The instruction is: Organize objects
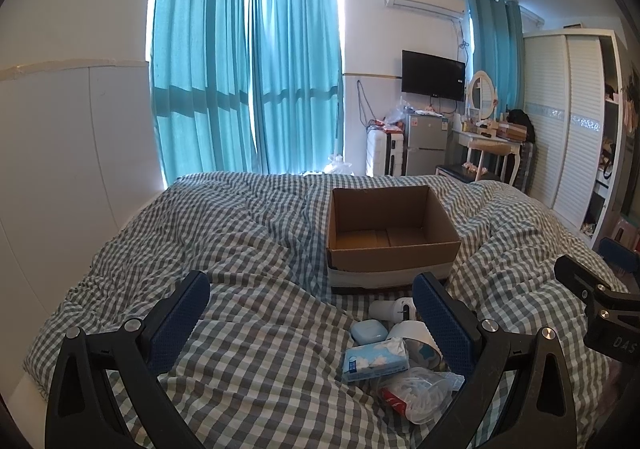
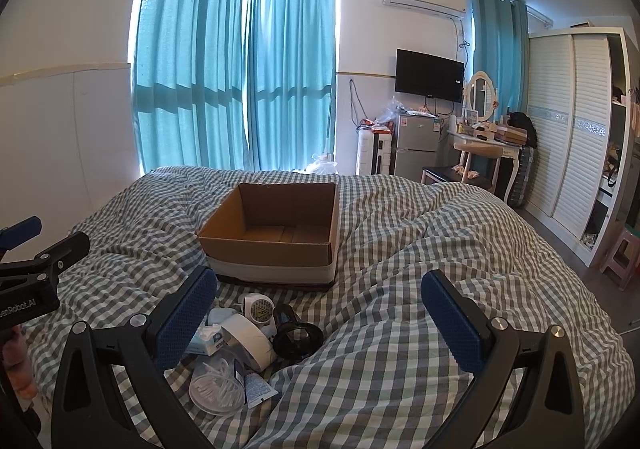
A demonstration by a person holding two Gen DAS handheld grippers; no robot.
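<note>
The small objects to be organized lie in a loose pile in a dip of the checked quilt [image 1: 256,361] near the near edge of the bed: a blue tissue pack [image 1: 374,361], a pale blue case [image 1: 367,331], a roll of white tape [image 2: 248,341], a clear tub of cotton swabs [image 2: 216,383], a white plug adapter [image 2: 259,308] and a black cylindrical piece [image 2: 296,335]. Just beyond them, toward the middle of the bed, stands an open cardboard box [image 1: 392,233], empty, probably their destination.

Both tools hover over the pile. The left gripper [image 1: 312,321] has its fingers spread wide with nothing between them; the right gripper [image 2: 320,321] likewise stands wide and empty.

The items overlap and touch, so a grasp on one could drag or tip a neighbour, and the swab tub looks light enough to roll. The soft, rumpled quilt gives under pressure, so fingers may snag cloth. The two tools sit close together and could collide over the pile. The box's near wall stands in the path.
</note>
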